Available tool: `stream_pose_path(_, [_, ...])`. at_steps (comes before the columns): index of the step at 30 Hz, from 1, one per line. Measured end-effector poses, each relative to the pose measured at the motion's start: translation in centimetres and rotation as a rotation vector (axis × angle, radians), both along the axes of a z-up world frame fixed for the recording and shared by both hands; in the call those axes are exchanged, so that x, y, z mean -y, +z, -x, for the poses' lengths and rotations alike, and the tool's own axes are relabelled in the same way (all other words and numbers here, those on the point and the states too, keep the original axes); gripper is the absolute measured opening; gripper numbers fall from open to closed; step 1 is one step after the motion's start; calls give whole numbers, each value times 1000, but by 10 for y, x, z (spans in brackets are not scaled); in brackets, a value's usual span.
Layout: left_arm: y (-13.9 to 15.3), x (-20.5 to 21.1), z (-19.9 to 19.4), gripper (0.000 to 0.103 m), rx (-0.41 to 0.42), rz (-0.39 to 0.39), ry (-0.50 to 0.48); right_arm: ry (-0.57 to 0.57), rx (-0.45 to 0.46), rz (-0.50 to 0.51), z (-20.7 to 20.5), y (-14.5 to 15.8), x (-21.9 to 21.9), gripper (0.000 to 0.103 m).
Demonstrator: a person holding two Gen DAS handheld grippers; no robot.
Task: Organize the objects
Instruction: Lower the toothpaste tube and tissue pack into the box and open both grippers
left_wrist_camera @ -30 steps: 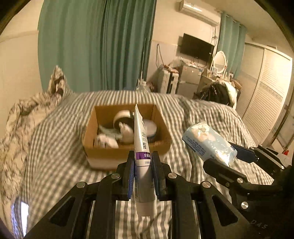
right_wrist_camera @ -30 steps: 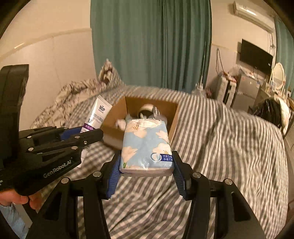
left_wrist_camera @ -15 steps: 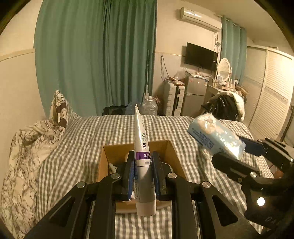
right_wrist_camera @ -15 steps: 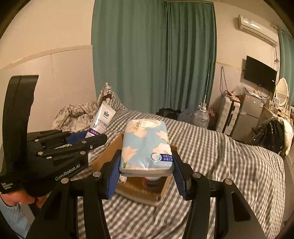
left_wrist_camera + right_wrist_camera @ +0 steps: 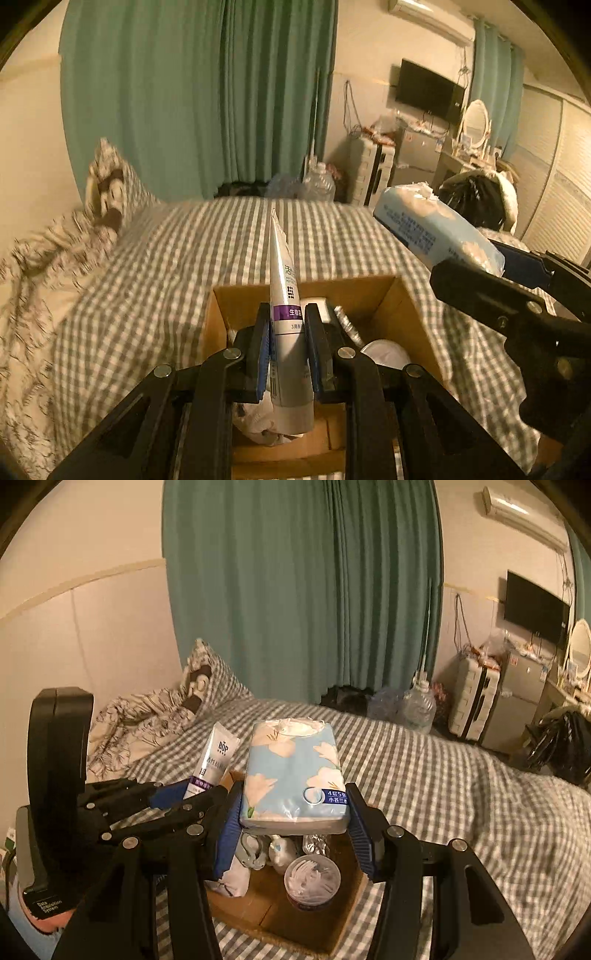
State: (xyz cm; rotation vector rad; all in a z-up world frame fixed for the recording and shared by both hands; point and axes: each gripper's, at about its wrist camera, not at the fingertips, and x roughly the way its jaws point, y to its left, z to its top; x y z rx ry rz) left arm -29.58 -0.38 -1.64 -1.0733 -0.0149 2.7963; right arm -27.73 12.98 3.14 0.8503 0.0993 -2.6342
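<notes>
My left gripper [image 5: 286, 321] is shut on a white tube with a purple band [image 5: 286, 295], held upright over the near part of a cardboard box [image 5: 384, 291] on the bed. The tube also shows in the right wrist view [image 5: 214, 760]. My right gripper [image 5: 293, 812] is shut on a blue floral tissue pack [image 5: 293, 771], held above the same box [image 5: 266, 915]. The pack also shows in the left wrist view [image 5: 436, 232]. The box holds a round lidded tub [image 5: 312, 882], small white items [image 5: 255, 849] and a foil piece.
The box sits on a grey-checked bed [image 5: 424, 775] with a rumpled patterned duvet and pillow [image 5: 155, 716] at the left. Green curtains [image 5: 303, 590] hang behind. A water jug [image 5: 417, 705], suitcase, fridge and TV stand beyond the bed's far right.
Both grippers have moved forward over the box with their loads; the box now lies right under the fingers. Both grips are unchanged.
</notes>
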Motion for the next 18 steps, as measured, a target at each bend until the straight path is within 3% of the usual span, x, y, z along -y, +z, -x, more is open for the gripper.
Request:
stream_pose_path(5, [-35,6,15,18,72,6,6,5,75,-21,21,-39,1,52])
stream_pose_path(10, [-53,5,20,20,118,28,1,14,108,-17,33,-57,0,53])
stream_pose_path(12, [-52,3,17,21,125,16,-4,20,112,-10,33,-58,-1,66])
stream_pose_path(13, [-50,3,15,27,127,10,-4,17,101,-7,30,-56,-2,74])
stream_pose_path(14, [-48,4,13,32,127,7,-1,13,91,-2,29,-53,-3,75])
stream_pose_path(16, [-41,4,8,68,115,1,21,9,76,13,24,-48,-6,75])
stream_pose_path(18, [-31,6,1,71,93,-22,39,0,66,21,18,-40,-9,76])
